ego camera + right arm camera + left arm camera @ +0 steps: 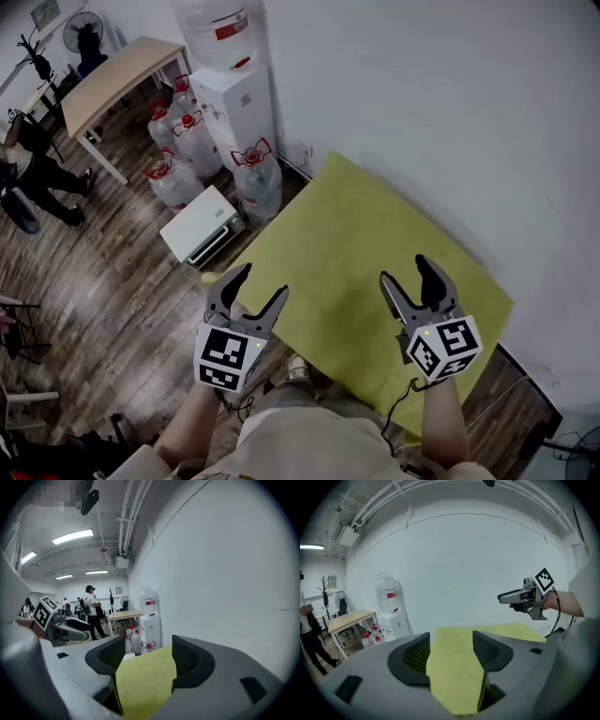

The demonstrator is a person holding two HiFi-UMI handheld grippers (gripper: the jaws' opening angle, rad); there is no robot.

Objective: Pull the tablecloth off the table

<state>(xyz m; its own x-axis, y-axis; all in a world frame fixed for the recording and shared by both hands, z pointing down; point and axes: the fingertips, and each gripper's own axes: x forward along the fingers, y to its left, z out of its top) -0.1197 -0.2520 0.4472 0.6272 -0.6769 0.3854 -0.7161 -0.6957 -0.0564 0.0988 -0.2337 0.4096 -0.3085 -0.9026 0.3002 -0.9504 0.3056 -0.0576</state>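
Both grippers released, nothing between the jaws. The tablecloth [375,225] lies flat on the table, ahead of and below both. In each gripper view it shows through the jaw gap but is not touched. Its long near edge runs crosswise under the two grippers. Left gripper [263,281] hangs by the near-left corner, and right gripper [405,269] is slightly further in over the cloth (about equal reach). Likely next: both drop onto that near hem.
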